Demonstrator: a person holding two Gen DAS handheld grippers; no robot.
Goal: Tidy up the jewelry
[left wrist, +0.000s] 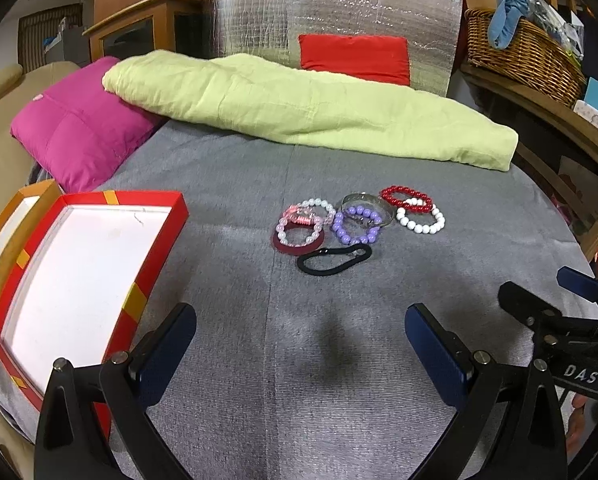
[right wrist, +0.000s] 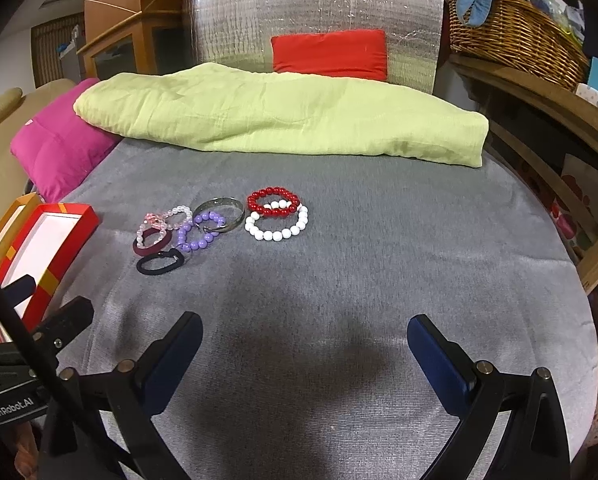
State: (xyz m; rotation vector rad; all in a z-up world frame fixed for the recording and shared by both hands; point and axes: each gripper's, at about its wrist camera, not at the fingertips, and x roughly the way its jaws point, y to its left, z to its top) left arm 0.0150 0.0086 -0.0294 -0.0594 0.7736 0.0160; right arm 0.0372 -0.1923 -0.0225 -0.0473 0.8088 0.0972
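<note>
Cluster of beaded bracelets (right wrist: 277,216), red, white, purple, pink, both hand-held grippers (left wrist: 299,344) (right wrist: 305,350) spread, holding nothing

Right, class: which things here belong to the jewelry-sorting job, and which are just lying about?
For the job: red bracelet, white bracelet, purple bracelet, metal bangle, black hair tie, red box.

Lying about: green blanket, pink pillow, wicker basket.

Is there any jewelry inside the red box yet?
No, the red-rimmed box with the white bottom holds nothing, and the bead bracelets all lie on the grey blanket.
</note>
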